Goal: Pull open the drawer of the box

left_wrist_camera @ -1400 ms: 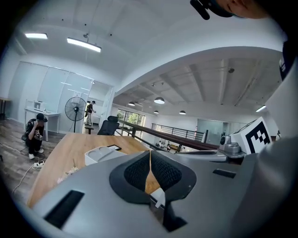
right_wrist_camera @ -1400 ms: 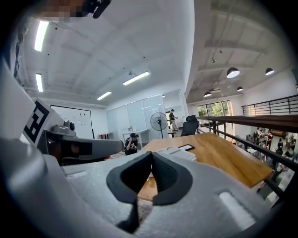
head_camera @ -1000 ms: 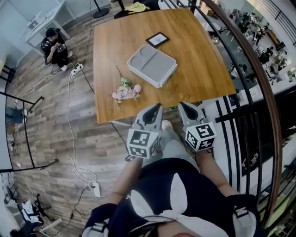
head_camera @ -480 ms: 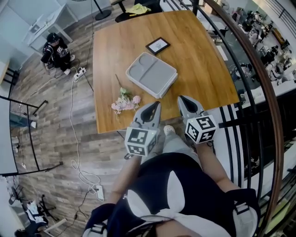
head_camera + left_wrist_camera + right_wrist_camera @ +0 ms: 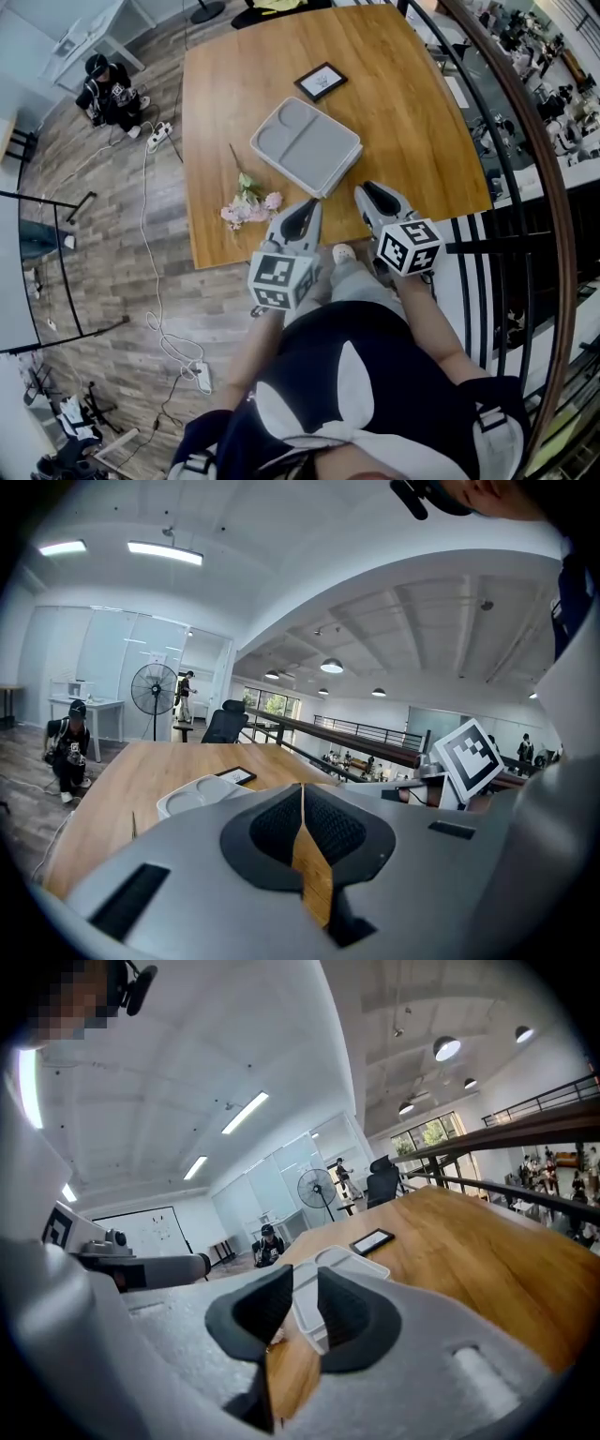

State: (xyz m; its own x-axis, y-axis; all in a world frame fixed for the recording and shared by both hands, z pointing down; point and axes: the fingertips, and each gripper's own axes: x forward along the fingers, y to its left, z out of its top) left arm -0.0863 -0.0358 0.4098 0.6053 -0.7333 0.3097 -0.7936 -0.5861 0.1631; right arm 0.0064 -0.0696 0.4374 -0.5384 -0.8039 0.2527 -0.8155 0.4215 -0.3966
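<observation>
The flat grey box (image 5: 307,147) lies on the wooden table (image 5: 412,122), its near corner toward me. The box also shows in the left gripper view (image 5: 197,795) and the right gripper view (image 5: 349,1265). Both grippers hover over the table's near edge, short of the box. My left gripper (image 5: 306,212) is shut, its pads pressed together (image 5: 302,794) with nothing between them. My right gripper (image 5: 367,194) is opening; a narrow gap shows between its jaws (image 5: 305,1277) and nothing is held. I cannot make out the drawer front.
A small black picture frame (image 5: 320,81) lies beyond the box. A sprig of pink flowers (image 5: 249,200) rests left of it near the edge. A curved railing (image 5: 525,178) runs on the right. A person (image 5: 108,89) sits on the floor far left, with cables (image 5: 145,281).
Both grippers have moved forward from in front of the table to over its near edge, closer to the box. The right gripper's jaws have parted a little.
</observation>
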